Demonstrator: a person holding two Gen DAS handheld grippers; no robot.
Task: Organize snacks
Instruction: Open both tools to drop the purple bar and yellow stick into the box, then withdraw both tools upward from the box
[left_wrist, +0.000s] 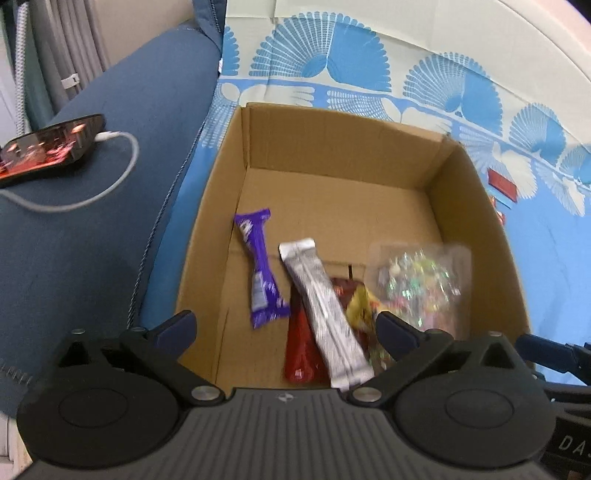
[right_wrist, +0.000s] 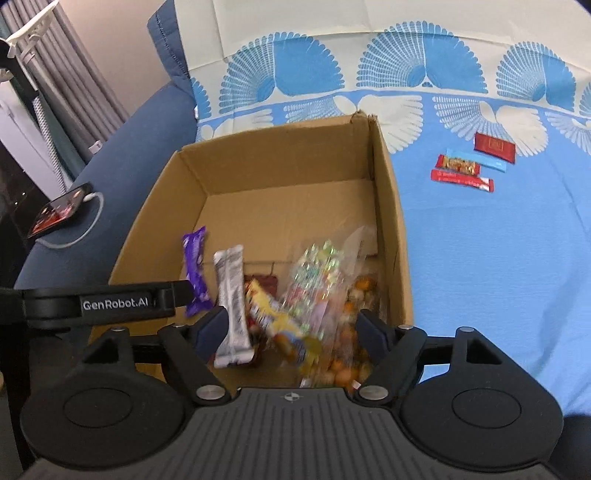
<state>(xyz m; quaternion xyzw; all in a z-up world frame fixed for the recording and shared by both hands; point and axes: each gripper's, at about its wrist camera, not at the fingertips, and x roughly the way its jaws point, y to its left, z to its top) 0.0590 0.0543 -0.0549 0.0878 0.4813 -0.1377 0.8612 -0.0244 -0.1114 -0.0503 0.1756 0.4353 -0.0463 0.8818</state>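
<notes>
Two grippers hang over an open cardboard box (left_wrist: 334, 155) that sits on a blue patterned bedsheet (right_wrist: 498, 258). Far left, at about nine o'clock from the box, a phone (left_wrist: 48, 147) with a lit screen lies on a dark blue cushion (left_wrist: 92, 240), a white cable (left_wrist: 107, 177) plugged into it. The left gripper (left_wrist: 286, 330) has its fingers spread wide with nothing between them, poised above the near part of the box. Inside, from left to right, lie a purple bar (left_wrist: 260, 267), a silver packet (left_wrist: 325, 314) resting partly on a red wrapper (left_wrist: 301, 354), a yellow wrapper (left_wrist: 360, 310), and a clear bag of sweets (left_wrist: 421, 284) toward the three o'clock wall. The right gripper (right_wrist: 291, 332) also has its fingers wide apart, gripping nothing, above the clear bag and a heap of small orange sweets (right_wrist: 345, 369) at the box's near right corner. Outside the box, toward two o'clock on the sheet, four more snacks lie close together: two red bars (right_wrist: 461, 179), a light blue stick (right_wrist: 476, 158) and a dark red packet (right_wrist: 495, 147).
</notes>
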